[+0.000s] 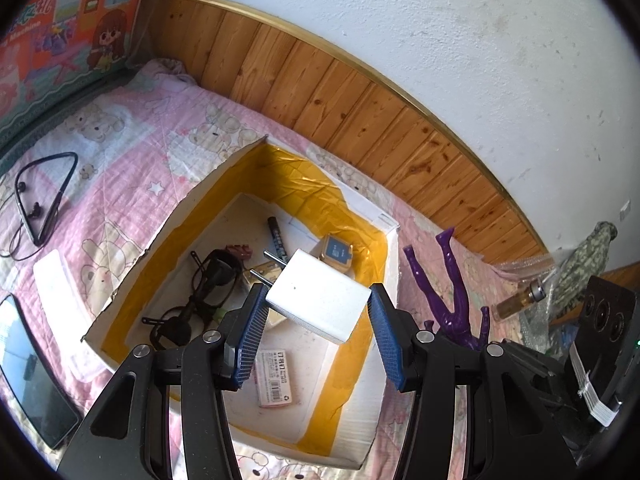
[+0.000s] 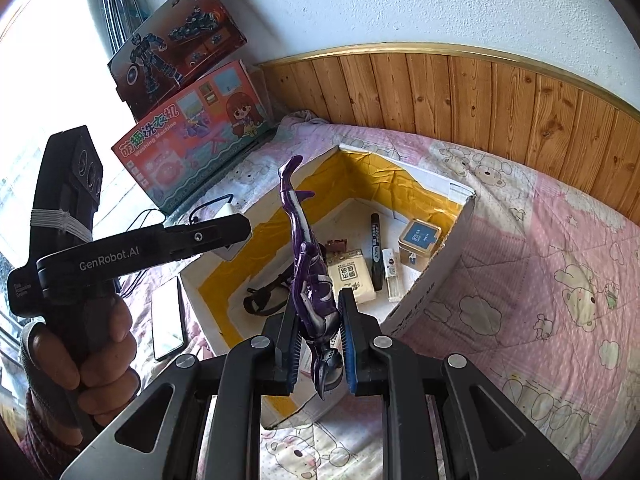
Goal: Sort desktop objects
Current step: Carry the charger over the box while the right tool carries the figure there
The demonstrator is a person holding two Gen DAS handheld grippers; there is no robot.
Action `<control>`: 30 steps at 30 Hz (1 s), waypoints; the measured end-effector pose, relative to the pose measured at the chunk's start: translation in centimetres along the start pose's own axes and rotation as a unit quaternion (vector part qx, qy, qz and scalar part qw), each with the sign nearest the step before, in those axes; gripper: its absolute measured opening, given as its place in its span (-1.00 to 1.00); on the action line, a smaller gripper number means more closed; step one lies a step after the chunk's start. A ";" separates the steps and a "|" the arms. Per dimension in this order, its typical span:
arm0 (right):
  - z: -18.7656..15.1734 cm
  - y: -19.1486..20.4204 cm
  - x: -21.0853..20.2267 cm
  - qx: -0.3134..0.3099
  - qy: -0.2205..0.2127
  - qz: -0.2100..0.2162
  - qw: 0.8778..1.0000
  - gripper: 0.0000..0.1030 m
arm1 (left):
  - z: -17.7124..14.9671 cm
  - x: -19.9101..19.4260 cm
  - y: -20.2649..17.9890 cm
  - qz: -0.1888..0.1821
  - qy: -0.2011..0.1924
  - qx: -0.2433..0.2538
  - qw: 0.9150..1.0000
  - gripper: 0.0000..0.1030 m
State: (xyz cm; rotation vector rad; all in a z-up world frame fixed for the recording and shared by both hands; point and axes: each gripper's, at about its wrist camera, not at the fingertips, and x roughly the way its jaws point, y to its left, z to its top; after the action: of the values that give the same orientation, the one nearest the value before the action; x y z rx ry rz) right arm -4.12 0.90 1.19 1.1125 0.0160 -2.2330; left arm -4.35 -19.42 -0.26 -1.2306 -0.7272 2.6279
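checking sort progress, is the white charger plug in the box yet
Not yet: the white two-pin charger plug is held between the left gripper pads above the yellow-taped cardboard box.

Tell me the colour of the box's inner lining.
Yellow; the box lining shows best from the left wrist.

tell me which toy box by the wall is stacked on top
The dark robot toy box is on top, tilted, resting on the orange washing machine toy box with the cartoon girl.

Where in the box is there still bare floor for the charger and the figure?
Inside the box, bare floor lies by the near wall, around the small label packet. The far end is crowded: glasses, marker, tin, tissue pack.
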 end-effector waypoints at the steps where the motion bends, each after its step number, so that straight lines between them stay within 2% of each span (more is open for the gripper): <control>1: 0.3 0.0 0.2 -0.003 0.001 -0.003 1.000 -0.64 | -0.1 0.2 0.0 0.000 0.003 0.001 1.000 0.03; 13: 4.5 -1.1 4.0 -0.021 0.026 -0.033 0.999 -0.64 | -1.9 3.8 -1.8 0.001 0.061 0.045 0.997 0.03; 18: 5.9 -1.5 6.1 -0.032 0.043 -0.041 0.998 -0.64 | -2.4 5.3 -2.7 0.015 0.073 0.062 0.995 0.03; 30: 8.3 -2.5 11.0 -0.073 0.095 -0.053 0.991 -0.64 | -3.5 7.6 -3.7 0.019 0.104 0.077 0.991 0.03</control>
State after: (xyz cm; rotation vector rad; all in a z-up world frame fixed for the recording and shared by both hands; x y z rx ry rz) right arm -16.22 -5.34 -2.10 1.2630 0.3196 -2.1697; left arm -6.91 -12.47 -5.53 -1.4551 -0.4625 2.4792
